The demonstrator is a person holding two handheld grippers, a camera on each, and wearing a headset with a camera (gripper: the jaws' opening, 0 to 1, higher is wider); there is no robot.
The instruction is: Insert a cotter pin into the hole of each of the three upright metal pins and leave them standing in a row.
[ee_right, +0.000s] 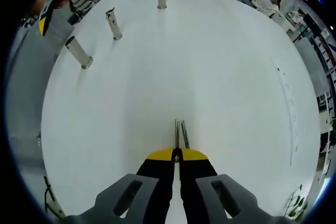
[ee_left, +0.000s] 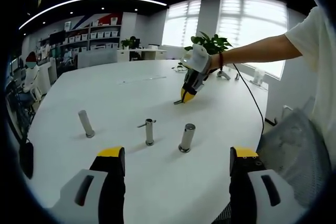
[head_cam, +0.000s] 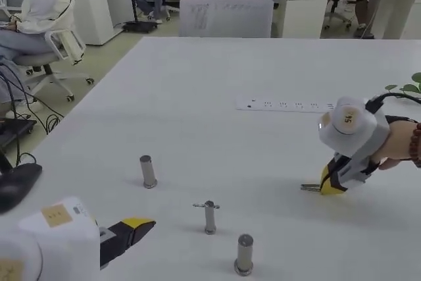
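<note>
Cotter pin [ee_right: 180, 132]: pinched at one end by the right claw [head_cam: 329, 187], low on the desk [head_cam: 217, 77] toward its right edge; long axis flat along the surface, free end aimed left at the row.
Right claw: pressed together on the cotter pin, tips at or just above the desk top.
Left claw [ee_left: 177, 157]: spread wide, holding nothing, poised at the near-left corner and much nearer the row than its partner.
Metal pins: three upright in a slanting row near the near edge. Far-left pin [head_cam: 148, 172] and near pin [head_cam: 244, 255] bare; middle pin [head_cam: 210, 217] already crossed by a fitted cotter pin [head_cam: 205, 206] near its top.
Key relation: bare pins well apart from the right claw, across open desk to its left; judged to call for a carry leftward with the cotter pin kept level for a sideways entry into a hole.
Writing: yellow sticker [head_cam: 348, 118] on the right claw's body, digits seemingly 56; sticker [head_cam: 56, 215] on the left one unreadable; power strip [head_cam: 286, 104] mid-desk, no legible marking.
</note>
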